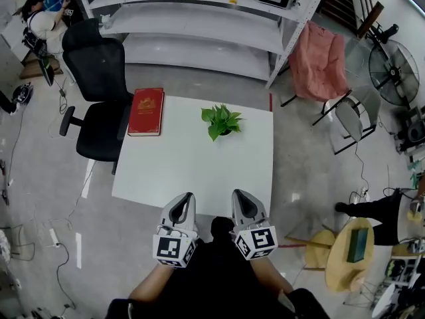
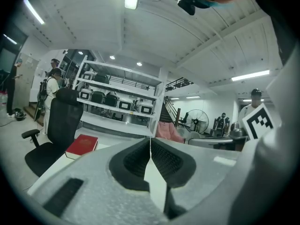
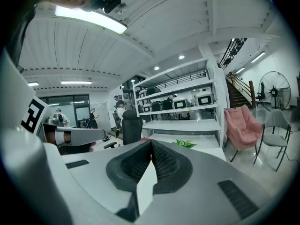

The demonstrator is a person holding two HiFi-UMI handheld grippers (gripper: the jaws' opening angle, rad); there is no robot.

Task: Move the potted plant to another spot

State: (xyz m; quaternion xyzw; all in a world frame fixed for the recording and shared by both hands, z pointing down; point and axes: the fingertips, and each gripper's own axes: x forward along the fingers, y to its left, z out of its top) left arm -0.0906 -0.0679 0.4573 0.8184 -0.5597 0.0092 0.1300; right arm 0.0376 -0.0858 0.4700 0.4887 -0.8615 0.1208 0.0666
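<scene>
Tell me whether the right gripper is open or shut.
Shut. In the right gripper view, the right gripper has its jaw tips pressed together, with nothing between them.

The potted plant (image 1: pixel 222 121) shows only leaves from above; its pot seems hidden beneath them. Print on the red book (image 1: pixel 147 111) is too small to read.

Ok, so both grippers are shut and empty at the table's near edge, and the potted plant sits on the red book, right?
Not quite: in the head view the potted plant stands on the bare table, right of the red book and apart from it. The rest holds: left gripper and right gripper are shut and empty at the near edge.
</scene>
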